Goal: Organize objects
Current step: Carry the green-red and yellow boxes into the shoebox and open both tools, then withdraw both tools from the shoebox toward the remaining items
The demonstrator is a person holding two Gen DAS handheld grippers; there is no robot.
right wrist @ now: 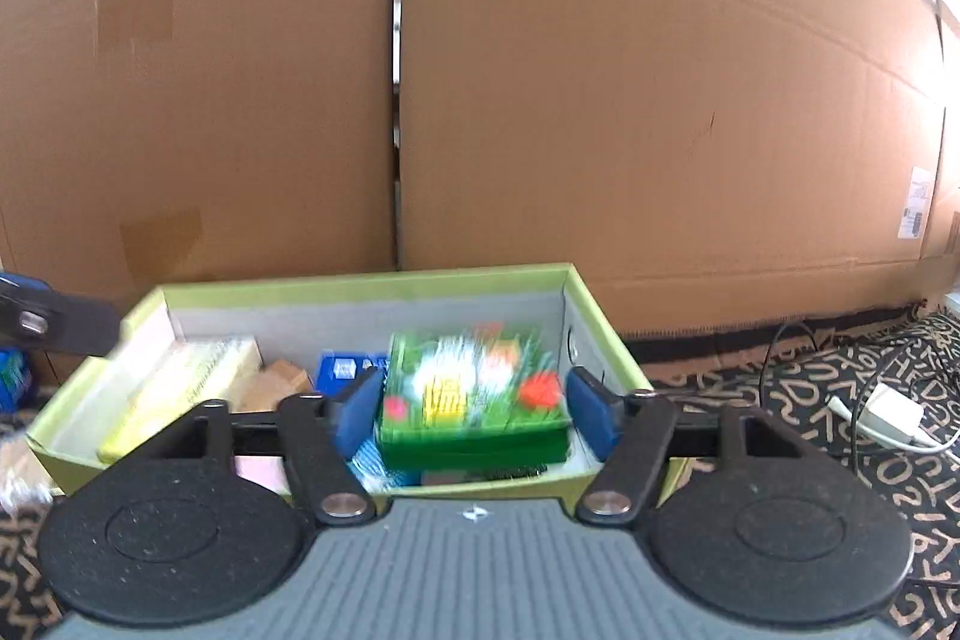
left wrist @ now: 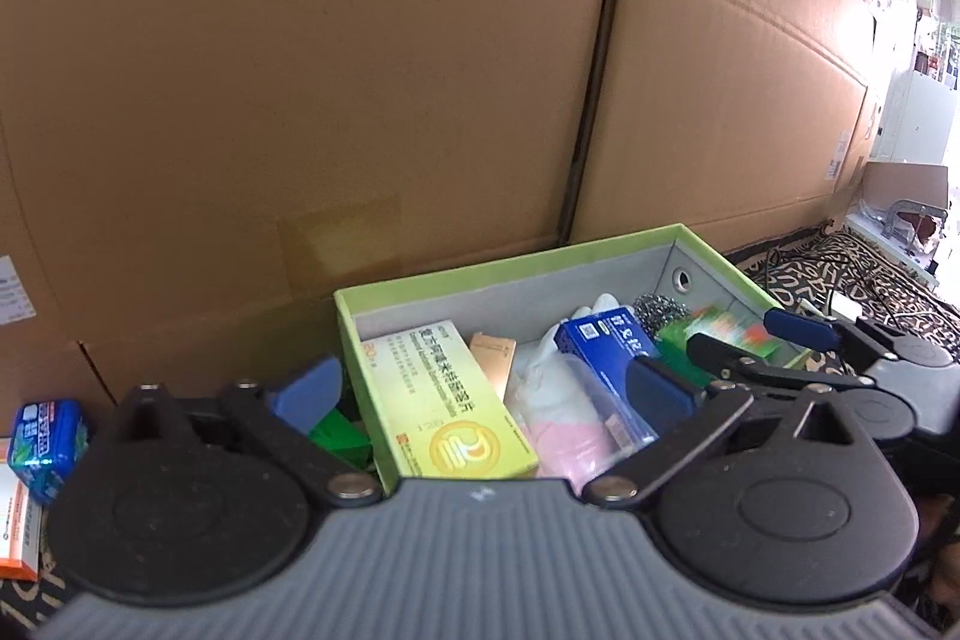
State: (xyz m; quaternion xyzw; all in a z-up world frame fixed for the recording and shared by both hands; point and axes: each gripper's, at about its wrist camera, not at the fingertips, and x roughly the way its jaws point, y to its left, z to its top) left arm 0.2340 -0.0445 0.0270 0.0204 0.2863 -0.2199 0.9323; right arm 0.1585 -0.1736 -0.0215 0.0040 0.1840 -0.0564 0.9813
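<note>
A green open box holds a yellow medicine carton, a blue carton, pink-and-white gloves, a steel scourer and a green pack. My left gripper is open and empty over the box's near left edge. My right gripper is open, its blue pads either side of the blurred green pack inside the box, apart from it. The right gripper also shows in the left wrist view.
Large cardboard cartons stand right behind the box. A blue packet and an orange-white carton lie left of it. A patterned black cloth with a white plug and cables lies to the right.
</note>
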